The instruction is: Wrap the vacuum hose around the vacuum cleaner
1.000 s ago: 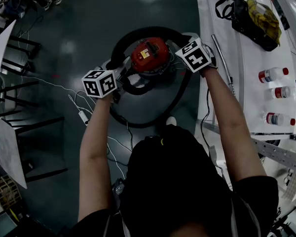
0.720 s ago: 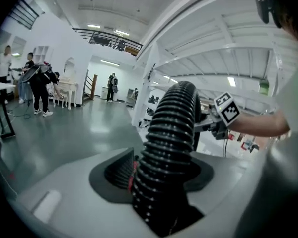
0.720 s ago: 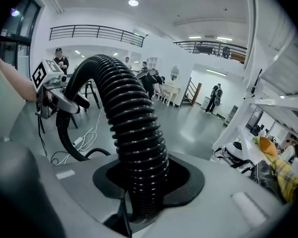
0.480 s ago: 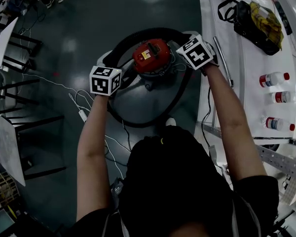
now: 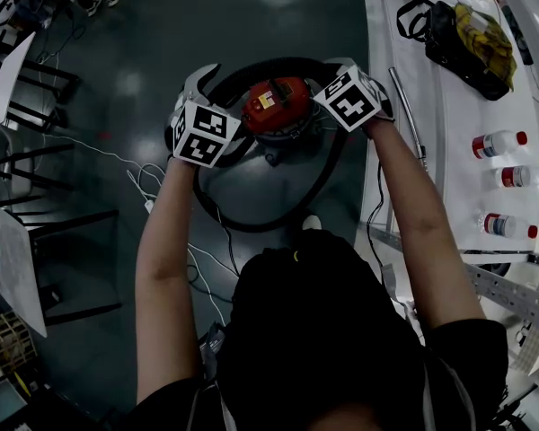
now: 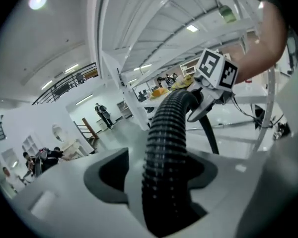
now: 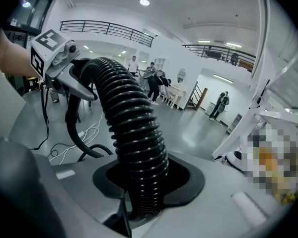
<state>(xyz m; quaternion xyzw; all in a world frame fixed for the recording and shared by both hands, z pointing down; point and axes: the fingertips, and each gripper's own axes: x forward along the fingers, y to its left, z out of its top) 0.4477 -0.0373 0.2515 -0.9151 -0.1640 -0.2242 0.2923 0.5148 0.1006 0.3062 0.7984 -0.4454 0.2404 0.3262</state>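
1. Head view, what has changed: the left gripper (image 5: pixel 196 86) has gone up and closer to the vacuum cleaner (image 5: pixel 274 104). It has also rolled over, so its cube (image 5: pixel 205 133) now shows a different side. Its fingers were tight a second ago. Then they opened wide, and they have just closed in a little.
2. The right gripper (image 5: pixel 328 79) is in the same spot as before, at the right side of the vacuum cleaner. The vacuum cleaner has not moved either.
3. Head view, where things are: the red vacuum cleaner stands on the dark floor (image 5: pixel 162 25). The black hose (image 5: pixel 269 60) curves over its far side from one gripper to the other. More of the hose lies in a loop on the floor at the near side.
4. Counting: there is one vacuum cleaner, one hose and two grippers. On the white surface (image 5: pixel 449 124) at the right are three bottles (image 5: pixel 494 138) with red caps and one black bag (image 5: pixel 445 21).
5. Left gripper view: the hose runs up between the fingers (image 6: pixel 107 175). They stand wide, with a gap at the left of the hose, so they do not squeeze it. The hose bends away to the right gripper.
6. Right gripper view: the fingers (image 7: pixel 186 185) are narrow and hold the hose tight. The hose arches up and over to the left gripper at the upper left.
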